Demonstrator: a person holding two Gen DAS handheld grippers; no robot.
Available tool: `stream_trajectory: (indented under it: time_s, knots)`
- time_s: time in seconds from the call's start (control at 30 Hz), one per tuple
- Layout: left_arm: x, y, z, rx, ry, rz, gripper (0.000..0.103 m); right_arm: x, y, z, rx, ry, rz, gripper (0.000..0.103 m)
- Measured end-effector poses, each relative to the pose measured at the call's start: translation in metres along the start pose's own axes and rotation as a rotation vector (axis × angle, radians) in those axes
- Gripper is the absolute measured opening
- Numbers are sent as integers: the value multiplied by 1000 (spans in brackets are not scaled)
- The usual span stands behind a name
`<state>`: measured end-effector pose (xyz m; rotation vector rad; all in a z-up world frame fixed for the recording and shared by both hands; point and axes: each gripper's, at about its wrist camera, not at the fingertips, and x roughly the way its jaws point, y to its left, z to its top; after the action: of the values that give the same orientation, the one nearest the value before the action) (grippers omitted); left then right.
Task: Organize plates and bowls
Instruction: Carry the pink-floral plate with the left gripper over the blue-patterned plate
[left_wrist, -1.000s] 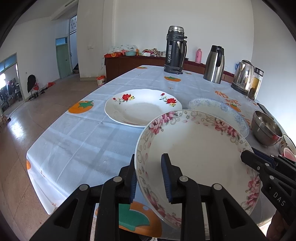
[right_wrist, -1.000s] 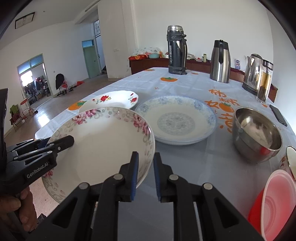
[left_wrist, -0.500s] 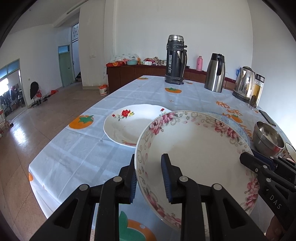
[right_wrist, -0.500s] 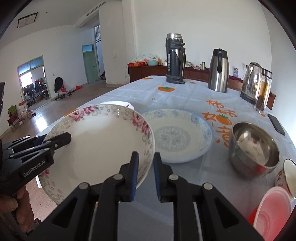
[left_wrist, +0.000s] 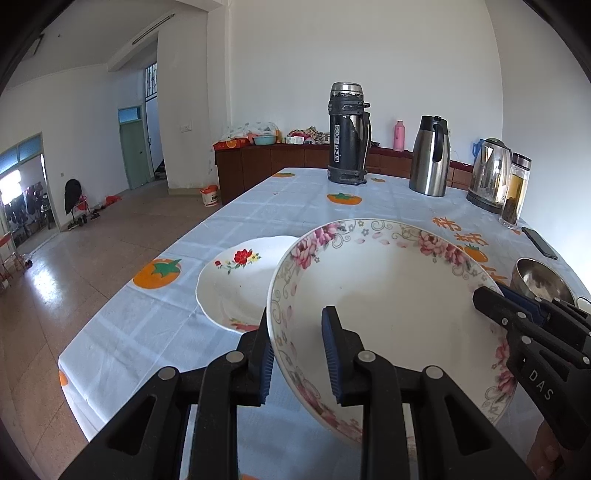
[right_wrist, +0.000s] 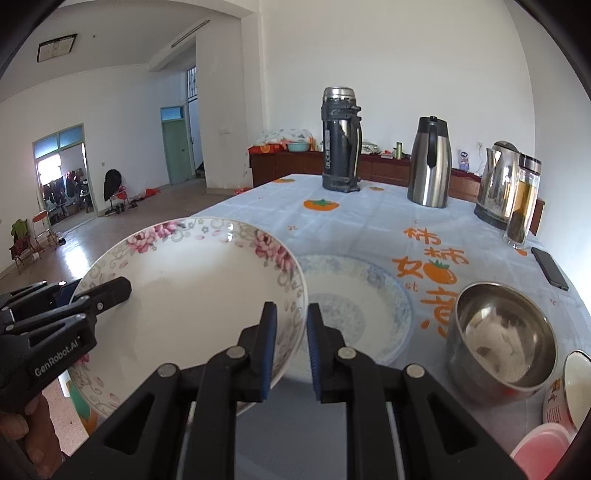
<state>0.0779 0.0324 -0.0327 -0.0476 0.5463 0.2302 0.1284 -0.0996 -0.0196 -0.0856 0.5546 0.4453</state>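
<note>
Covering the tabletop, a persimmon-print cloth is dropping further below the pink-flowered bowl, which both grippers, left and right, fingers clamped narrow on opposite rims, are lifting clear above the near edge, evidently for stacking.

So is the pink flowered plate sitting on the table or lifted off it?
Lifted. The pink flowered plate is tilted, its rim clamped by the left gripper and right gripper, and it overlaps the blue patterned plate on the table.

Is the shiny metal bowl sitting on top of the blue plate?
No, the metal bowl stands on the tablecloth beside the blue plate, not on it.
</note>
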Motion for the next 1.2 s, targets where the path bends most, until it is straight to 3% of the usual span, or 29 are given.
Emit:
stream_trajectory:
  time_s: [0.47,1.2]
  knots:
    - [12,-14,12,30,-33,11,27,6,-10,3,16,-54,-49,16]
    - [39,-39,30,65,-75,-50,27,8,-30,4,130,-25,-163,16]
